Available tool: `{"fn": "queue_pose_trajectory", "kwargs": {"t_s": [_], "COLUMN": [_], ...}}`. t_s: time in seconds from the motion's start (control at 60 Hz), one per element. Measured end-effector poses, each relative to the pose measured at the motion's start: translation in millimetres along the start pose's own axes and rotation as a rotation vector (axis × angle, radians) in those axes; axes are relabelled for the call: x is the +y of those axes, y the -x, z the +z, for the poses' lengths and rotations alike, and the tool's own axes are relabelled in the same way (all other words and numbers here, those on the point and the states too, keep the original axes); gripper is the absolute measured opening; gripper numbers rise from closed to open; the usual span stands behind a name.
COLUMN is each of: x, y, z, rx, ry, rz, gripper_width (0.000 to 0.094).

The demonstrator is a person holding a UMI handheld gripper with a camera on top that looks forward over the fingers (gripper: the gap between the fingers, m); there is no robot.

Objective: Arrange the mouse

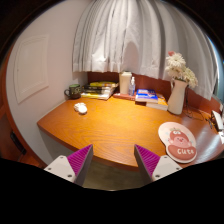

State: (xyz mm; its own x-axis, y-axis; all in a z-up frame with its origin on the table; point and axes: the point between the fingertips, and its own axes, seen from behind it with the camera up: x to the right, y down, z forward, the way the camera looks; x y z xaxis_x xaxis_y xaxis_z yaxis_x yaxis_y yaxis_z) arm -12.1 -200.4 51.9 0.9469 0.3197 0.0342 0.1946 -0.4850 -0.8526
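My gripper (110,165) is held above the near edge of a wooden table (110,125), open, its purple pads (76,160) wide apart with nothing between them. Beyond the right finger lies a round pink mouse pad (178,142) with a cartoon print. Past the pad, at the table's right edge, lies a white object (217,120) that may be the mouse; it is too small to tell. A small pale object (81,108) lies on the left part of the table, far ahead of the left finger.
A vase of flowers (178,92) stands behind the mouse pad. Along the back edge are a dark cup (73,92), stacked books (98,92), a white container (125,82) and blue items (147,97). White curtains (130,40) hang behind.
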Motion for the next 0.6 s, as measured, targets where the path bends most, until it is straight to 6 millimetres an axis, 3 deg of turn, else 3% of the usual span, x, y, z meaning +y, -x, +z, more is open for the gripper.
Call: {"fn": "queue_pose_trajectory", "kwargs": {"t_s": [0.117, 0.333, 0.433, 0.6], "x": [-8, -36, -52, -79], "y": [50, 118, 140, 155], "z": [45, 131, 172, 233], "rx": [0.005, 0.026, 0.039, 0.084], "ry": [0.021, 0.079, 0.101, 0.119], "rz": [0.023, 0.048, 0.052, 0.051], "gripper_width": [0.083, 0.0837, 0.0835, 0.0832]}}
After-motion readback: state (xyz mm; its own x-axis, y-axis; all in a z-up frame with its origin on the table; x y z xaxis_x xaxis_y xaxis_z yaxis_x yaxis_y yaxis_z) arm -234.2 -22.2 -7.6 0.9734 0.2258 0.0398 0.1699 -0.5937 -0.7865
